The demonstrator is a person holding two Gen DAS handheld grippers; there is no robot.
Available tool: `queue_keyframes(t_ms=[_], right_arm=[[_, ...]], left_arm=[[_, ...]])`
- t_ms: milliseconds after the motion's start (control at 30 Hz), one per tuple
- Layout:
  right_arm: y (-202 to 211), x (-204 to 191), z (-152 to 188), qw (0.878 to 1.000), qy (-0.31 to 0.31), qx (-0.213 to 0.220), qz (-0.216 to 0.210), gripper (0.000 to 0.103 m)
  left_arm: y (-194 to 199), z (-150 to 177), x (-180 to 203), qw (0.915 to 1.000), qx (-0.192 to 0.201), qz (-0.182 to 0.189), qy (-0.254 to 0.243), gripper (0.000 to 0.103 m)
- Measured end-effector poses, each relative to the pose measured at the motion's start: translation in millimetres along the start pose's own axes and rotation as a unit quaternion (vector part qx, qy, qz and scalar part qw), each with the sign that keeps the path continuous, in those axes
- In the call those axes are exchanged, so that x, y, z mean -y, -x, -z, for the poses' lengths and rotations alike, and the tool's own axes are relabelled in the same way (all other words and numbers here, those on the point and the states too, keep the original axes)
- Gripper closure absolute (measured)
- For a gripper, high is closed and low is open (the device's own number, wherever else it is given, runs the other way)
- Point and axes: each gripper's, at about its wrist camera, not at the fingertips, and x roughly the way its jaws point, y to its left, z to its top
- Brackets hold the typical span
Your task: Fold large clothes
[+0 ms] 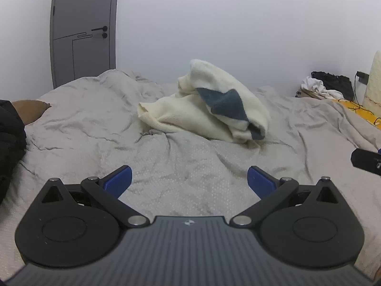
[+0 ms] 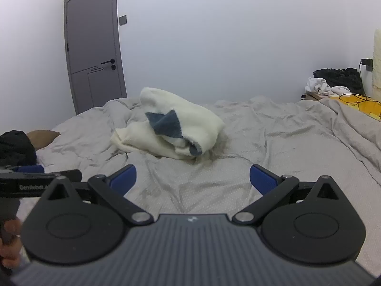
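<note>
A cream garment with dark blue-grey patches (image 1: 204,104) lies crumpled in a heap on the grey bed cover (image 1: 83,128), ahead of both grippers. In the right wrist view the same garment (image 2: 171,128) sits ahead and slightly left on the cover (image 2: 273,138). My left gripper (image 1: 189,178) is open, its blue pads wide apart over bare cover, well short of the heap. My right gripper (image 2: 193,177) is open too, with nothing between its pads. The left gripper's body (image 2: 35,183) shows at the right view's left edge, held by a hand (image 2: 9,240).
A grey door (image 1: 83,28) stands shut at the back left. Dark clothing (image 1: 9,140) and a brown pillow (image 1: 31,109) lie at the bed's left. At the back right are a pile of black and white clothes (image 1: 328,85), a yellow item with cables (image 1: 354,107) and a wall socket (image 2: 368,64).
</note>
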Motion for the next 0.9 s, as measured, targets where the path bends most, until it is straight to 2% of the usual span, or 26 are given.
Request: queue_keyframes(t_ms=[400,467,900], right_arm=[[-2.2,1.7,1.8,1.0,0.0,-0.001,0.0,0.0],[-2.9,2.9,1.4,1.0,0.001,-0.001,0.001,0.0],[2.1,0.3,-0.9,1.0,0.004,0.003,0.008,0.0]], left_arm=[[23.3,17.3,13.9,0.9998,0.018,-0.007,-0.005,0.0],[4.4,1.1,3.4,1.0,0.003,-0.006,-0.004,0.0],[7.0,3.0,3.7,1.0,0.007,-0.004,-0.002,0.0]])
